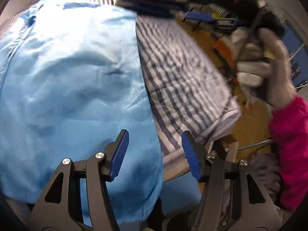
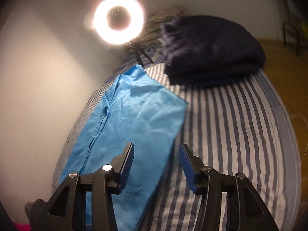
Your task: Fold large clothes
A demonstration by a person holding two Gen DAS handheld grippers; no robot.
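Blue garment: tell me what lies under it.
The blue garment lies flat on a striped sheet, which shows around it. Whatever is beneath the garment's middle is covered.
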